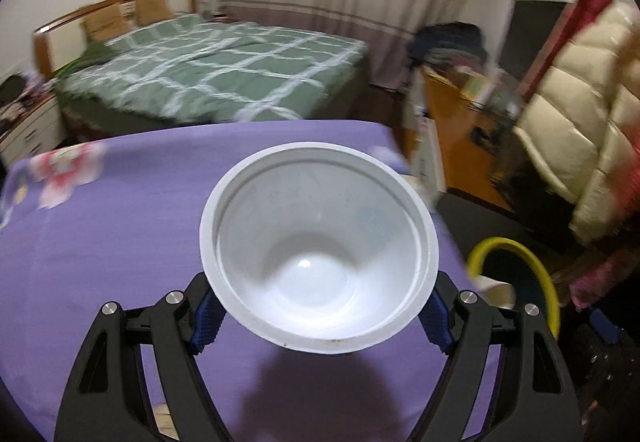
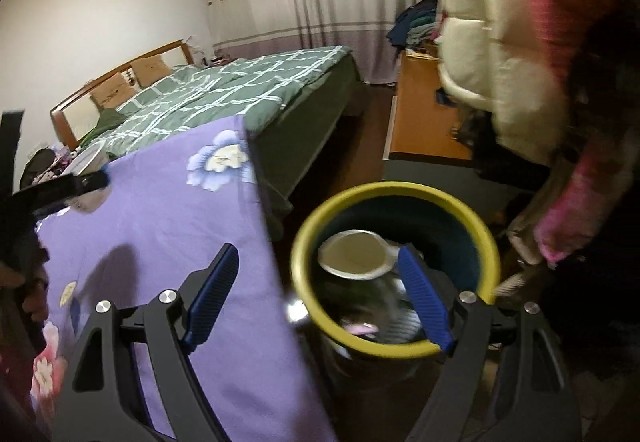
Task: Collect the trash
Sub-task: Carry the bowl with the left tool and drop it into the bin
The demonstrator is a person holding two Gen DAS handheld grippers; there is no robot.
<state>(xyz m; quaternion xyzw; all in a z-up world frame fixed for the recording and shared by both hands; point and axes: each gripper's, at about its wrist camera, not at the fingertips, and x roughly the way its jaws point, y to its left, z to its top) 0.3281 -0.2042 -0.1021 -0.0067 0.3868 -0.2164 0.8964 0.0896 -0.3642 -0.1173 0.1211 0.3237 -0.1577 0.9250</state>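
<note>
The left tool [image 1: 320, 316] clamps a white cup [image 1: 318, 250] at lower centre above the purple tabletop [image 1: 120, 242]; the right tool [image 2: 316, 298] gapes empty over the bin [image 2: 394, 270]. Best carry the cup level to lower right, releasing inside the rim.

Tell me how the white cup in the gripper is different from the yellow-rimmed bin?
The white cup is clamped in the left gripper above the purple cloth; the bin stands on the floor beside the table. The cup looks empty; the bin already holds trash. The cup is white throughout; the bin is dark with a yellow rim. Both have round, open tops.
</note>
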